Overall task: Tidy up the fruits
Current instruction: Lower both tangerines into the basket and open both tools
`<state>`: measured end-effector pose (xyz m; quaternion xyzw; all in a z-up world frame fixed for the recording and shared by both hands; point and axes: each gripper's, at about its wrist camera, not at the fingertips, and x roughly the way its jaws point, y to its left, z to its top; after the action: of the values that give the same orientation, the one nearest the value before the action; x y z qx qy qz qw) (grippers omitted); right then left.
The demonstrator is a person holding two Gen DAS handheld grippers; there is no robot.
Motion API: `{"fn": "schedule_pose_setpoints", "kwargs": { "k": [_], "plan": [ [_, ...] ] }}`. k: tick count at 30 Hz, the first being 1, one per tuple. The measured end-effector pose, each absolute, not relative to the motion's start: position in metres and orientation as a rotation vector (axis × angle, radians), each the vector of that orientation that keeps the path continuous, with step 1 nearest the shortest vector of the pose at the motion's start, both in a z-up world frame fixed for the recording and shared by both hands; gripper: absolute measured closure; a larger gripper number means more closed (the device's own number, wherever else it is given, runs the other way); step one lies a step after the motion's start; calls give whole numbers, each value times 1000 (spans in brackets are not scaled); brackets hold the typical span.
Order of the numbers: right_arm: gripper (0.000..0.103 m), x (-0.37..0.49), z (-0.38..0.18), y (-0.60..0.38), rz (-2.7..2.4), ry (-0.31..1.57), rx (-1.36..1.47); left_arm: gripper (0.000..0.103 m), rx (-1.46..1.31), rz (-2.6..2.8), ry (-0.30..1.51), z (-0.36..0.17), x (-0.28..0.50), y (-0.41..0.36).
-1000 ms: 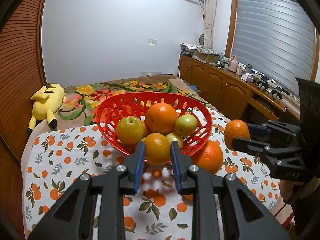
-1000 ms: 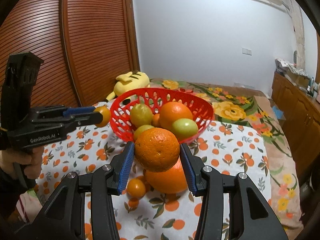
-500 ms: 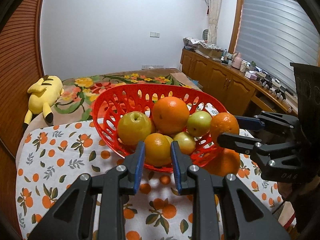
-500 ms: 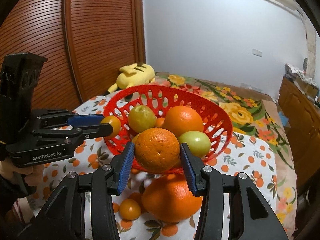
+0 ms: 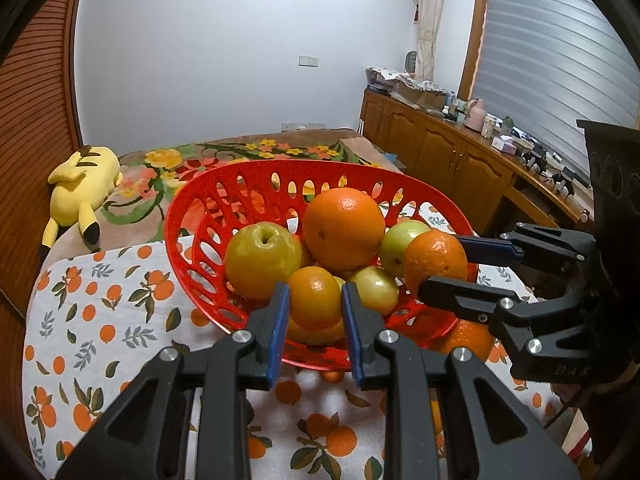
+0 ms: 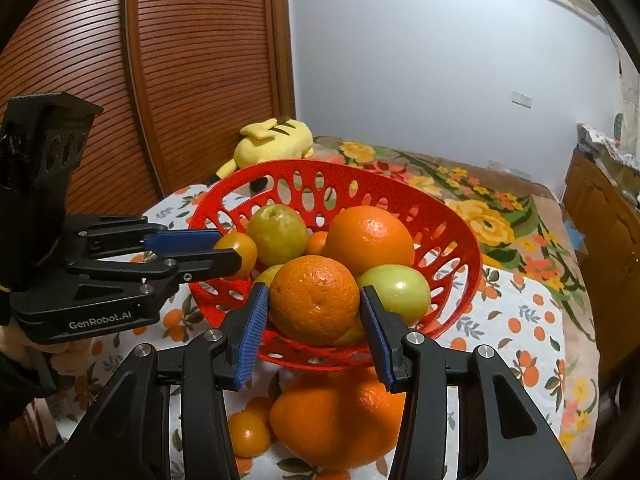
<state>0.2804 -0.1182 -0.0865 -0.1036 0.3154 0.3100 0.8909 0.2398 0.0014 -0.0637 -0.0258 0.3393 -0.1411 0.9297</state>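
Only right wrist view shows big orange [image 6: 340, 424] below basket [image 6: 452, 232].

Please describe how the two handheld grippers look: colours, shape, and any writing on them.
Both the left gripper and the right gripper are angular black plastic frames with silver screws and ribbed blue finger pads. The left one bears white "GenRobot.AI" lettering on its side. A dark sleeve shows behind it.

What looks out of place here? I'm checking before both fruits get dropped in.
Nothing is spilled or damaged. The one oddity: a large orange and a small orange lie loose on the patterned tablecloth, in front of the red basket rather than in it with the other fruit.
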Motion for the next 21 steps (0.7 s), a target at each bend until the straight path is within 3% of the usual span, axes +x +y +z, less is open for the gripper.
{"fn": "schedule_pose_setpoints", "kwargs": {
  "k": [21],
  "plan": [
    [52, 272, -79, -138, 635, 633, -171, 79, -41, -266, 693, -67, 249, 6]
  ]
}}
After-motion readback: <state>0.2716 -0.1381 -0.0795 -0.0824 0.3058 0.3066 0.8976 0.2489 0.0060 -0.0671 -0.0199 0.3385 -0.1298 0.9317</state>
